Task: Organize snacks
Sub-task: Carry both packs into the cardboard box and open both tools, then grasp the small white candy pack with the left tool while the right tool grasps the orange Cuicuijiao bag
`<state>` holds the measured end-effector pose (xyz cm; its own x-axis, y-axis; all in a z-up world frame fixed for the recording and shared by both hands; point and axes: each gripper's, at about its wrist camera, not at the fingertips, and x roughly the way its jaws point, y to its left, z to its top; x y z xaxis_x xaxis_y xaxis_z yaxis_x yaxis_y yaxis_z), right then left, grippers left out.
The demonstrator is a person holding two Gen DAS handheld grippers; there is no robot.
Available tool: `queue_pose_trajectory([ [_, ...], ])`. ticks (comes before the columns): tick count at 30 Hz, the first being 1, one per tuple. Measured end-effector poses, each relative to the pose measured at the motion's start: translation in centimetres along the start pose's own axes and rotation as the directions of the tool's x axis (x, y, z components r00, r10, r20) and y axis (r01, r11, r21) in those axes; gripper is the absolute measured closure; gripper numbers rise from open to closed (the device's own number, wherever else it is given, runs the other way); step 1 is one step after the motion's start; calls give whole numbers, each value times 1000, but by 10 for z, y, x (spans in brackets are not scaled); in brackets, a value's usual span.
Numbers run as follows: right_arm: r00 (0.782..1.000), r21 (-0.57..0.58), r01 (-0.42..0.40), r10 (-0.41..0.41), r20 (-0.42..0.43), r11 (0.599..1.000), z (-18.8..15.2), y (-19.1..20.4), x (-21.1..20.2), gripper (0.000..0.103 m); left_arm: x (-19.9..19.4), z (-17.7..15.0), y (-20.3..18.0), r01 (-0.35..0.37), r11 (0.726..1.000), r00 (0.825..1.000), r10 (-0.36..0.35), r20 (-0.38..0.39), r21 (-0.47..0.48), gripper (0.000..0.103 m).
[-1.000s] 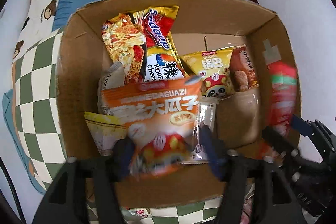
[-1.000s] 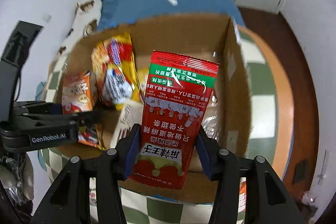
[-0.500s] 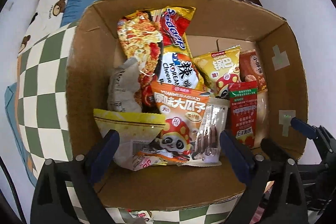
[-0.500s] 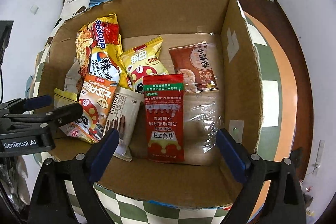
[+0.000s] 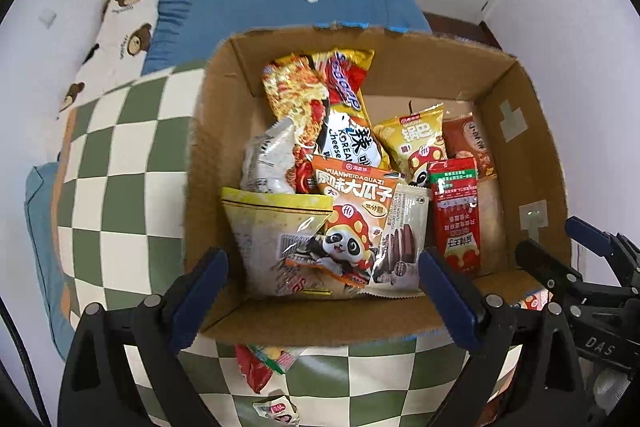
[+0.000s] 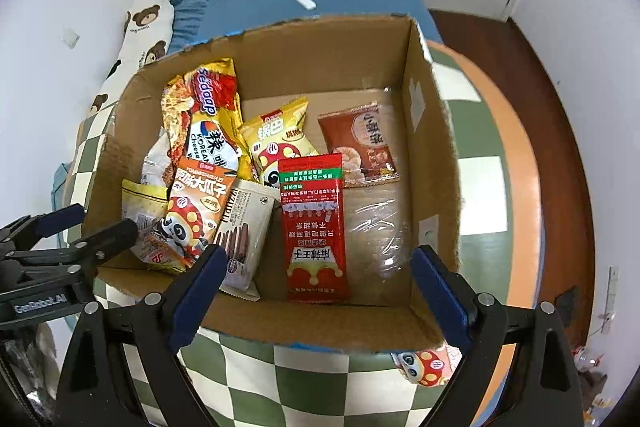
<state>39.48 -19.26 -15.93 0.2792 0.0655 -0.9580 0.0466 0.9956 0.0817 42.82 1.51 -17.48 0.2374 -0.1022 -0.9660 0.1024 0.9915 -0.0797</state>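
box: eight snack packets; two grippers gaping, empty.

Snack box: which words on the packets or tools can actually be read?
"Sedaap", "KOREAN", "Cheese": noodle packet
"YUANWEIDAGUAZI": orange seed packet
"GenRobot.AI": left claw
"DAS": right claw
Chinese lettering on the red packet and the others: too small or distorted to read.

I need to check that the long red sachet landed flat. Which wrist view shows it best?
The right wrist view: the long red sachet lies flat, whole and central on the cardboard box floor. The left wrist view shows it smaller, near the right wall.
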Motion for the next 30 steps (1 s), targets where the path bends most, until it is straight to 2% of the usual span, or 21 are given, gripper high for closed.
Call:
queue_pose_trajectory([
  [6, 997, -18, 9, -8, 72, 1000, -17, 6, -24, 7, -36, -19, -2, -18, 1000, 995, 17, 95, 12, 5],
  [12, 990, -21, -2, 5, 143, 1000, -34, 10, -53, 7, -62, -40, -3, -19, 1000, 987, 17, 158, 10, 5],
  [20, 971, -14, -21, 24, 237, 1000, -60, 13, -94, 7, -97, -72, -5, -45, 999, 961, 41, 273, 8, 5],
  [24, 961, -6, -41, 41, 273, 999, -75, 14, -110, 7, -109, -87, -7, -42, 999, 952, 39, 302, 2, 5],
  [27, 955, 35, -91, 77, 287, 995, -86, 5, -117, 7, -109, -98, -7, -57, 998, 948, 58, 312, -12, 5],
  [30, 959, 102, -101, 70, 273, 990, -99, -18, -109, 7, -96, -110, -4, -66, 997, 956, 72, 284, -30, 5],
])
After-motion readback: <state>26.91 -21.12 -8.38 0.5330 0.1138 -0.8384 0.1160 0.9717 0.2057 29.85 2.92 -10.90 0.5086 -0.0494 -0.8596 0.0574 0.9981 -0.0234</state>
